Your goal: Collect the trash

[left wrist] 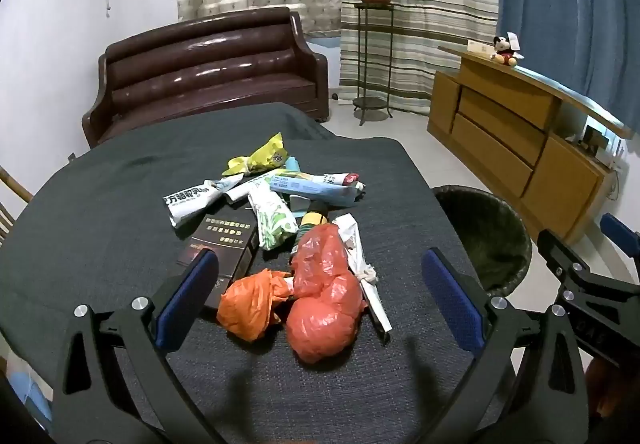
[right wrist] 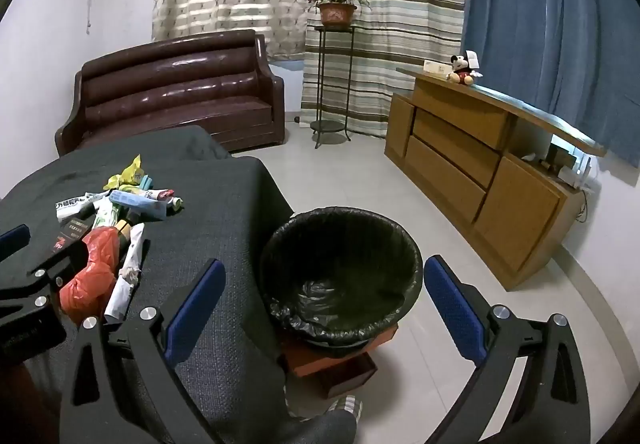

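Note:
A heap of trash lies on the dark table (left wrist: 100, 228): a red plastic bag (left wrist: 326, 296), an orange bag (left wrist: 250, 304), a dark box (left wrist: 224, 248), a green-and-white wrapper (left wrist: 274, 222), a yellow wrapper (left wrist: 264, 157) and several paper packets. My left gripper (left wrist: 320, 280) hovers open over the near end of the heap, the red and orange bags lying between its fingers untouched. My right gripper (right wrist: 324, 296) stands open above a bin lined with a black bag (right wrist: 340, 272), beside the table's right edge. The red bag (right wrist: 90, 276) and the left gripper (right wrist: 36, 268) show at the left of the right wrist view.
A brown sofa (left wrist: 208, 71) stands behind the table. A plant stand (left wrist: 372, 55) and a wooden cabinet (left wrist: 516, 147) with a plush toy (left wrist: 506, 49) line the far right. The bin rests on a red-brown stool (right wrist: 340, 364). Tiled floor (right wrist: 360, 171) lies between.

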### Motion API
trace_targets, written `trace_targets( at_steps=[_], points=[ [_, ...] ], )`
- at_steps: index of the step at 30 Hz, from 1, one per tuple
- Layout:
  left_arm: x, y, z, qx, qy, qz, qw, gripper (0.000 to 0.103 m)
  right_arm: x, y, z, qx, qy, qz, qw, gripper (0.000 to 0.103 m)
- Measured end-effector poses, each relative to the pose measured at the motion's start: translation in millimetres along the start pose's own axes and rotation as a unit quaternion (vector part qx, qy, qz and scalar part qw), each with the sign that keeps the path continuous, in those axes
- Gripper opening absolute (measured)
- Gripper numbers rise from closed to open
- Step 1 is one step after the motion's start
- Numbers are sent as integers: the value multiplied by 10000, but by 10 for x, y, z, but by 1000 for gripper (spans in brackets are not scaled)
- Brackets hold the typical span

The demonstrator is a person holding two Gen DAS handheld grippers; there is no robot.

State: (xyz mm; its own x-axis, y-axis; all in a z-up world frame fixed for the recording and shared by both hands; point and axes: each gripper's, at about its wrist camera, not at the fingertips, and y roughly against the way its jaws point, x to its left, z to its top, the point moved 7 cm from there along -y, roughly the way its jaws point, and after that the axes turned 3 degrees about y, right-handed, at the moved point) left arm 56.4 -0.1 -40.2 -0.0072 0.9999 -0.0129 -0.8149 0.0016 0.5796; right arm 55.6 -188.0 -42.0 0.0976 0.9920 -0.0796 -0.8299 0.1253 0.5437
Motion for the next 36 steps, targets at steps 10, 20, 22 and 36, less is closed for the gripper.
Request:
trace_targets(
  at_steps=[10, 20, 22, 36],
  points=[
    [40, -35, -3, -17, 9, 35, 10000, 99, 3, -7, -9, -3, -12, 36, 10000, 97],
    [51, -47, -1, 17, -5, 40, 10000, 99, 3, -3, -5, 21, -20, 22, 10000, 97],
    [45, -49, -4, 17, -14, 47, 10000, 99, 2, 0, -3, 20, -20, 20, 10000, 97],
    [35, -29, -10, 24, -12, 56, 10000, 99, 5, -3, -2, 21, -24, 22, 10000, 97]
  ],
)
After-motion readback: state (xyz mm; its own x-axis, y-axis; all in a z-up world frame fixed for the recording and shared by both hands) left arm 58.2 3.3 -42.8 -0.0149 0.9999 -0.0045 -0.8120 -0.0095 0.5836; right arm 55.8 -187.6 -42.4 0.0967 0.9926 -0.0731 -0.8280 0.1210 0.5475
